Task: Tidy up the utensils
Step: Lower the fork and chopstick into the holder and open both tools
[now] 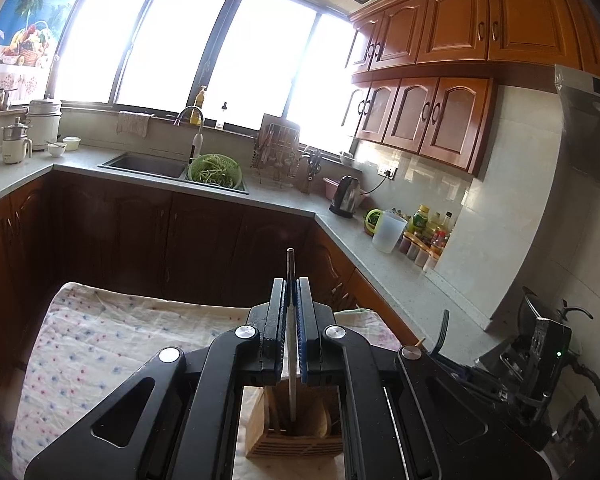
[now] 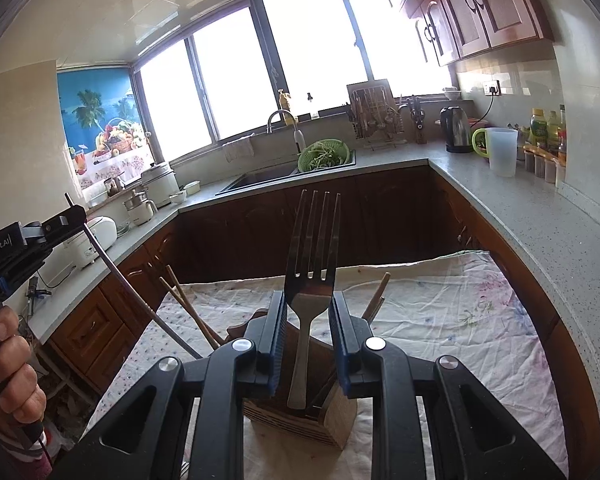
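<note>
Currently left gripper (image 1: 291, 300) clamps a thin metal rod (image 1: 290, 280) over the wooden holder (image 1: 296, 436); right gripper (image 2: 309, 316) pinches a fork (image 2: 311, 264), tines up, above it.

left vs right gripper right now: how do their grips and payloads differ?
The left gripper is shut on a thin metal rod; the right gripper stands wider around a fork, and contact with its pads is unclear. The rod is slim and plain; the fork is broad, tines up. Shared: both utensils point down into the wooden holder on the cloth.
</note>
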A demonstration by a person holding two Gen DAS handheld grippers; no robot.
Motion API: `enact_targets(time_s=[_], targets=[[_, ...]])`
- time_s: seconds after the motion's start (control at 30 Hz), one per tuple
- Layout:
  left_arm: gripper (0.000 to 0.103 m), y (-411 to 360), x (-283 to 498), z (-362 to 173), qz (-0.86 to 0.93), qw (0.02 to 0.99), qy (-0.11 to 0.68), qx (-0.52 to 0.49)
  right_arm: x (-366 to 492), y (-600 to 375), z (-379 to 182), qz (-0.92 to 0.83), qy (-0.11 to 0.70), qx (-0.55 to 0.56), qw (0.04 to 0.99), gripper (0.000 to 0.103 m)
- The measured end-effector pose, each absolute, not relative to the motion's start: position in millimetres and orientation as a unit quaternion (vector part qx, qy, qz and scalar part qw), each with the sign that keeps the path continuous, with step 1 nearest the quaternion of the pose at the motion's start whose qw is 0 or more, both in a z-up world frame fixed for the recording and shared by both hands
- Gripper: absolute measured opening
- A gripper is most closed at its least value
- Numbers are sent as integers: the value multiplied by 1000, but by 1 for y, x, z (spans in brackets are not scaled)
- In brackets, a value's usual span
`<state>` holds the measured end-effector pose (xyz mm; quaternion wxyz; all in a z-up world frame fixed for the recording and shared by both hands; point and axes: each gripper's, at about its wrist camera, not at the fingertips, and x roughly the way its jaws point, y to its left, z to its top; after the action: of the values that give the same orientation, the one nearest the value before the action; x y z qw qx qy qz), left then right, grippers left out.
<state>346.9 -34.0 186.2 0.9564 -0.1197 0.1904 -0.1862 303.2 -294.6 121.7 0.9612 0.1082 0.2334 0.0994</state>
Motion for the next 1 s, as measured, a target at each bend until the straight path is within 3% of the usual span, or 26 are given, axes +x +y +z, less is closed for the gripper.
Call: enact_targets(time_s=[0.5,1.0], targets=[[4,-52,368,95,-177,939,269,-122,316,-280,52,98,280,107,949,22],[5,-51,372,84,-175,934,287,-121,321,-275,43,87,308,77,944,22]])
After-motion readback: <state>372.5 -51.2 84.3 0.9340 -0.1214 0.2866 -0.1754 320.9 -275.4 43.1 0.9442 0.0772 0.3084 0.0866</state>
